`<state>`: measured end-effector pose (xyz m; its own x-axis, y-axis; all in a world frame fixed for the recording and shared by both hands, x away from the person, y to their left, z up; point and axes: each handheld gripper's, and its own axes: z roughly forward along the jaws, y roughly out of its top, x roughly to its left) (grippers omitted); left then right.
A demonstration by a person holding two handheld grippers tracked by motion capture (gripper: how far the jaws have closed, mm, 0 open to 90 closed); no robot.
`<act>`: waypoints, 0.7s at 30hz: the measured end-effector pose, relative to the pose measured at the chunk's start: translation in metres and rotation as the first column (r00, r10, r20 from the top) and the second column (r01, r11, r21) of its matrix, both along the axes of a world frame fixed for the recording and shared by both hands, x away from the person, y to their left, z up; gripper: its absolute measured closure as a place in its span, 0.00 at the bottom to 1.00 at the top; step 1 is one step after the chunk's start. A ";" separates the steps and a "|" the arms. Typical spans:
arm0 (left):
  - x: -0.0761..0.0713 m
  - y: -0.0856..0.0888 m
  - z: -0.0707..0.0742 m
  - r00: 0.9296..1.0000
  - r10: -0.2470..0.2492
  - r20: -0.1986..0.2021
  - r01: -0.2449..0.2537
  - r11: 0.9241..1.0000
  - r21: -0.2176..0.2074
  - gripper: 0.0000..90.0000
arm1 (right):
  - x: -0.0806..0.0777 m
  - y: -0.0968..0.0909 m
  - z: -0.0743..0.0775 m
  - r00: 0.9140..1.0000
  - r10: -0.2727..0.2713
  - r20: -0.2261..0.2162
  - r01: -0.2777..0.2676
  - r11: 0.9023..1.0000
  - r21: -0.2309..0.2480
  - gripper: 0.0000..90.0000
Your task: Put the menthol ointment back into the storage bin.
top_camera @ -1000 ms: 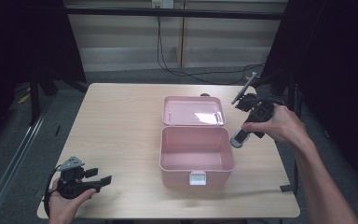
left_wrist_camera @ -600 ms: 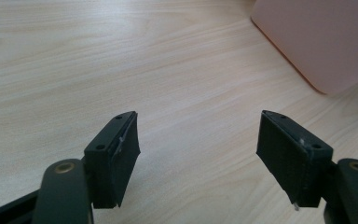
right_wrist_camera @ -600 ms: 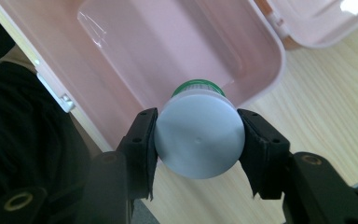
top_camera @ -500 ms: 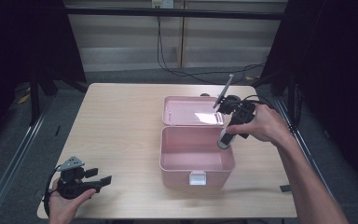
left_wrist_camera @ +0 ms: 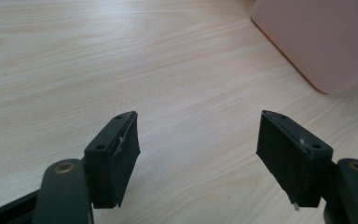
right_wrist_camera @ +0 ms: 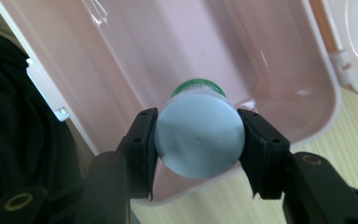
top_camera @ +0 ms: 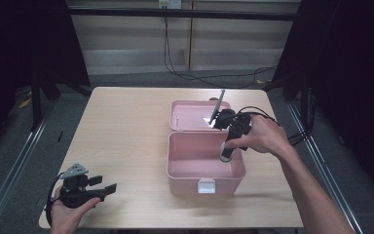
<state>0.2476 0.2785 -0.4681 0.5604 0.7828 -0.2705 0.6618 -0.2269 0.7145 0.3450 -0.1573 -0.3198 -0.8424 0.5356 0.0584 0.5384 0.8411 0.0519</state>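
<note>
An open pink box (top_camera: 195, 170) stands on the wooden table (top_camera: 121, 126), its lid (top_camera: 192, 114) laid back behind it. My right gripper (top_camera: 226, 153) is shut on a pale bottle (top_camera: 225, 152) and holds it over the right side of the box, pointing down into it. In the right gripper view the bottle (right_wrist_camera: 199, 136) shows its round grey-blue base and a green cap end, clamped between both pads above the pink box (right_wrist_camera: 205, 51) interior. My left gripper (top_camera: 108, 187) rests open at the table's front left; in its own view the left gripper (left_wrist_camera: 198, 149) has nothing between its jaws.
The pink box's corner (left_wrist_camera: 317, 42) lies ahead and to the right of the left gripper. A white latch (top_camera: 205, 185) sits on the box front. Cables (top_camera: 292, 139) trail off the table's right edge. Bare tabletop stretches across the left half.
My right gripper has carried the bottle leftward and down, from beside the box's right edge to over its interior. The left gripper has stayed put.
</note>
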 end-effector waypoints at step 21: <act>-0.001 0.000 0.000 1.000 0.004 0.002 -0.004 1.000 -0.003 0.33 | -0.007 0.029 -0.028 0.987 0.161 0.012 -0.161 0.987 -0.026 0.57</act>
<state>0.2470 0.2788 -0.4680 0.5583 0.7840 -0.2714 0.6610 -0.2226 0.7166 0.3384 -0.1282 -0.3482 -0.9183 0.3943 0.0347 0.3954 0.9178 0.0365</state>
